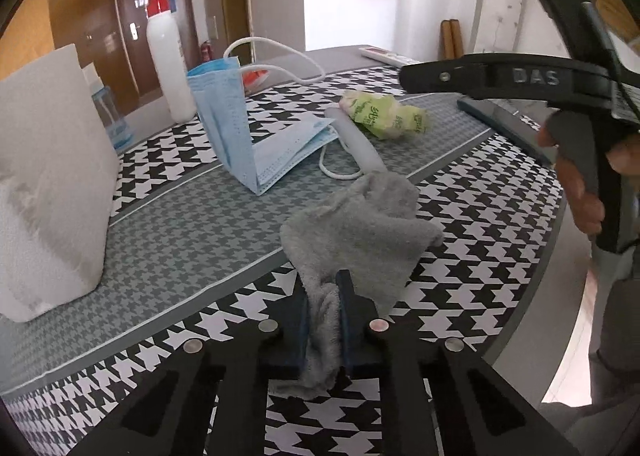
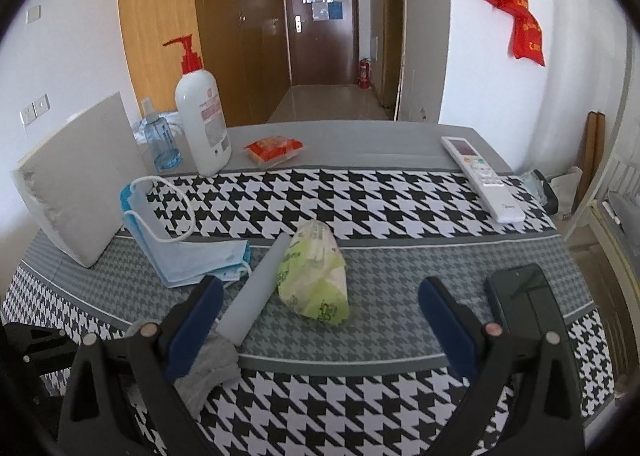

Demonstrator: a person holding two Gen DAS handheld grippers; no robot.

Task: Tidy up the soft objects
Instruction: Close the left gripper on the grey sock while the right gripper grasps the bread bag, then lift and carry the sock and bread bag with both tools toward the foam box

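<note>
grey cloth (image 1: 352,240) pinched betw left gripper (image 1: 325,320) pads, nr edge only. right gripper (image 2: 320,320) spread wide, empty; green tissue pack (image 2: 314,280) just ahead betw fingers, blue masks (image 2: 192,260) beyond-left. sorting looks barely begun.

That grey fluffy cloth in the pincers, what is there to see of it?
The grey cloth looks like soft terry or microfibre, small and crumpled, plain, with no print. One bunched end is pinched between the blue pads of the left gripper, which is shut on it; a bit hangs out behind the pads. The rest spreads loosely forward over the houndstooth tablecloth. Its far edge meets the end of a pale grey tube. In the right wrist view only a crumpled part shows.
</note>
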